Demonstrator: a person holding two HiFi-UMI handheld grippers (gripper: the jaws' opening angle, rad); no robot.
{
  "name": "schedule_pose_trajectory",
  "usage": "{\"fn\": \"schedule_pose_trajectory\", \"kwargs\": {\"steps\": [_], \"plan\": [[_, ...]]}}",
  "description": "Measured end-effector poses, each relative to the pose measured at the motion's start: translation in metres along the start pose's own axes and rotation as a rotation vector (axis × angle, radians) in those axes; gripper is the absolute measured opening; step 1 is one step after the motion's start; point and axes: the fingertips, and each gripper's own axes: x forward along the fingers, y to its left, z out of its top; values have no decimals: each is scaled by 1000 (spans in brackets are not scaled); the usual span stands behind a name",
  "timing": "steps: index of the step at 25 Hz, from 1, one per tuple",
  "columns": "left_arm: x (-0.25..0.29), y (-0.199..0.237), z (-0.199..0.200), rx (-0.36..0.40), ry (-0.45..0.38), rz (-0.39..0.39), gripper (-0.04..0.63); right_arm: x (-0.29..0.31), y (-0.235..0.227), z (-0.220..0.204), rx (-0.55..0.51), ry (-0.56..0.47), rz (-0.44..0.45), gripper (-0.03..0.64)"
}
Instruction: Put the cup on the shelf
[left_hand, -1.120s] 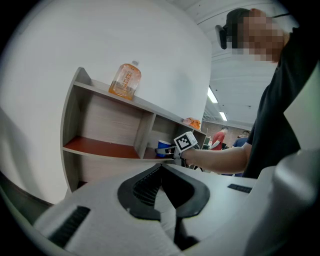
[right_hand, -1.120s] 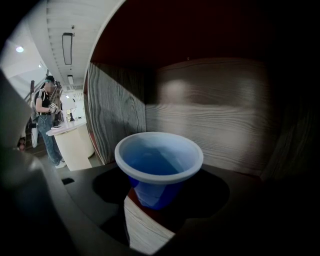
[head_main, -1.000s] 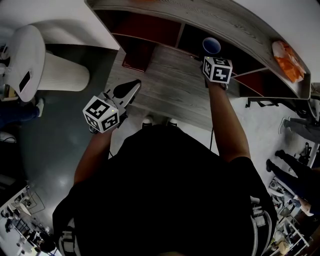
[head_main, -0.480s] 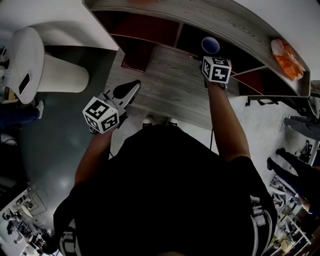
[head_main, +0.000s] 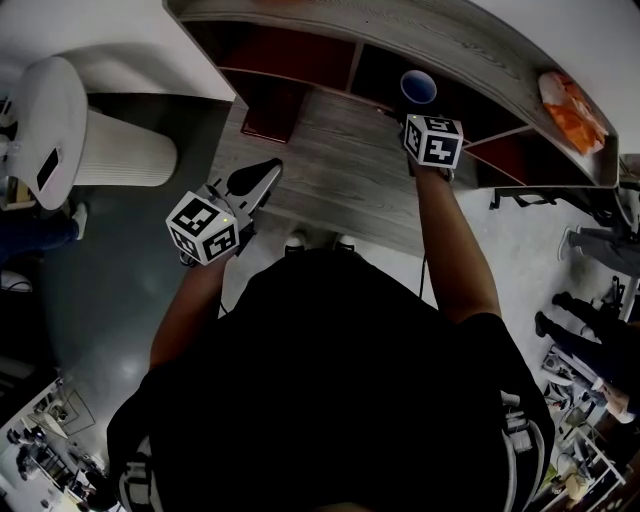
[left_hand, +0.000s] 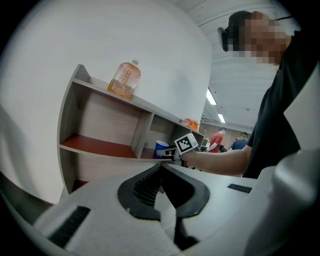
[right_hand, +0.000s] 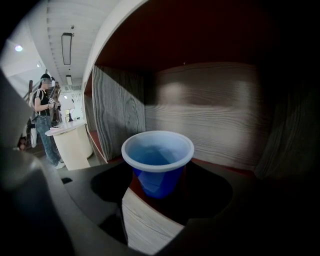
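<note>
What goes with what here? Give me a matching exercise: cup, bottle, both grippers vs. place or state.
1 cup
2 orange bottle
3 left gripper
4 right gripper

A jaws together, empty, away from the shelf
B upright in a red-floored compartment
C on the shelf's top board
D jaws apart on either side of the cup

Pairs: 1-B, 2-C, 3-A, 4-D

Note: the right gripper's jaws have just been opening; the cup stands between them, not gripped.
</note>
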Motion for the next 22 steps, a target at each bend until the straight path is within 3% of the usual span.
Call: {"fn": "schedule_pose_trajectory", "kwargs": {"steps": [22], "plan": [[-4, -25, 3, 37, 9, -72, 18, -56, 18, -32, 18, 14, 17, 325]]}}
